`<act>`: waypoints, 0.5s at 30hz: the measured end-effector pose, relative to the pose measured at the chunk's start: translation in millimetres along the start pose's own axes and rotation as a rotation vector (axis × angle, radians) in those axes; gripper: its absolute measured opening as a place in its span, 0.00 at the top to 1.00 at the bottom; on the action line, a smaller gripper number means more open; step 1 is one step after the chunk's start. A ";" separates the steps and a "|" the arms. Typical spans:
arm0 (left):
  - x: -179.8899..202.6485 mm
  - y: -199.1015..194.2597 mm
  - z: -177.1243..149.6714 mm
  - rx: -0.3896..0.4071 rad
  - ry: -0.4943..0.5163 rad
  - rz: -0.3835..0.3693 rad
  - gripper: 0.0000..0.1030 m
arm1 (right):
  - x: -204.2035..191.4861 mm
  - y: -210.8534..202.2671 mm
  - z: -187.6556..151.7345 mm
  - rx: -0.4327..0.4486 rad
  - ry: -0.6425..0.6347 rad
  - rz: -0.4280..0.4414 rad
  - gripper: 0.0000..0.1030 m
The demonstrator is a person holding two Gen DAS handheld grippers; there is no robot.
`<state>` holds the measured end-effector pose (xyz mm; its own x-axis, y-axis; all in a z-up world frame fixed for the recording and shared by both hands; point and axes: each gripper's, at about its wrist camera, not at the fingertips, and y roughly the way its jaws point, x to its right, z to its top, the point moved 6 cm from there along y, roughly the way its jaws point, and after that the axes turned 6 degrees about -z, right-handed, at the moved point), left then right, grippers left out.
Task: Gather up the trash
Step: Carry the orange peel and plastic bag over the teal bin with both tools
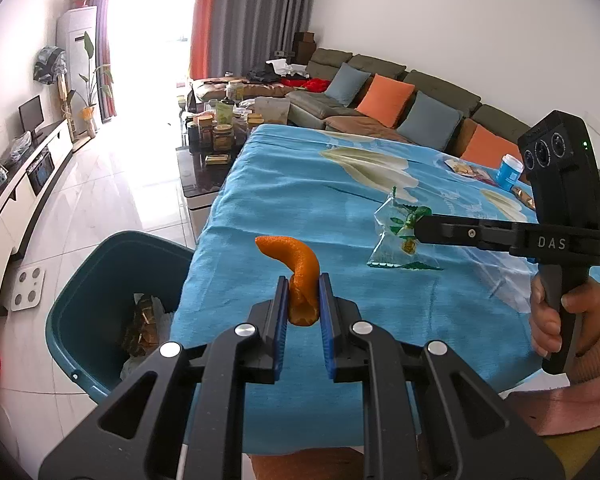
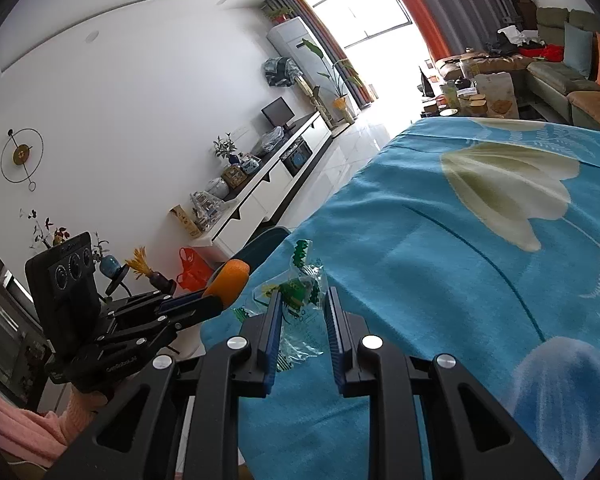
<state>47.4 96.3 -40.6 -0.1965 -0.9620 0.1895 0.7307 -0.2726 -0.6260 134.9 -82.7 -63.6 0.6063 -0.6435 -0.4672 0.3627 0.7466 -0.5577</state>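
Gripping orange peel [image 1: 302, 280] near table edge [image 1: 192, 264]

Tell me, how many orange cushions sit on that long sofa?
2 show. One orange square fabric cushion sits mid-sofa between two blue-grey ones; the other is nearer, partly behind the black right gripper. More may be hidden.

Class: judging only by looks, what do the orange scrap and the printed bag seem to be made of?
Orange scrap in the left claw: likely citrus peel, matt, pebbled, curled. Printed bag between the right claw fingers: thin clear plastic film, glossy, crinkled; the cloth shows through.
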 end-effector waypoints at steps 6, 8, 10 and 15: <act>-7.8 -2.0 0.5 0.005 -0.010 0.008 0.85 | -4.2 4.6 2.4 -0.006 -0.006 0.006 0.80; -9.7 -3.1 0.7 0.007 -0.012 0.011 0.85 | -5.7 5.9 3.0 -0.007 -0.007 0.009 0.80; -11.6 -4.3 1.0 0.009 -0.014 0.015 0.85 | -6.7 7.6 3.6 -0.009 -0.007 0.012 0.80; -15.7 -6.5 1.6 0.013 -0.020 0.023 0.85 | -9.8 13.5 3.9 -0.020 -0.012 0.021 0.80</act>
<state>46.8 113.2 -38.3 -0.1664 -0.9674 0.1907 0.7431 -0.2501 -0.6207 136.6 -65.7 -63.9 0.6218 -0.6259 -0.4708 0.3360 0.7562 -0.5615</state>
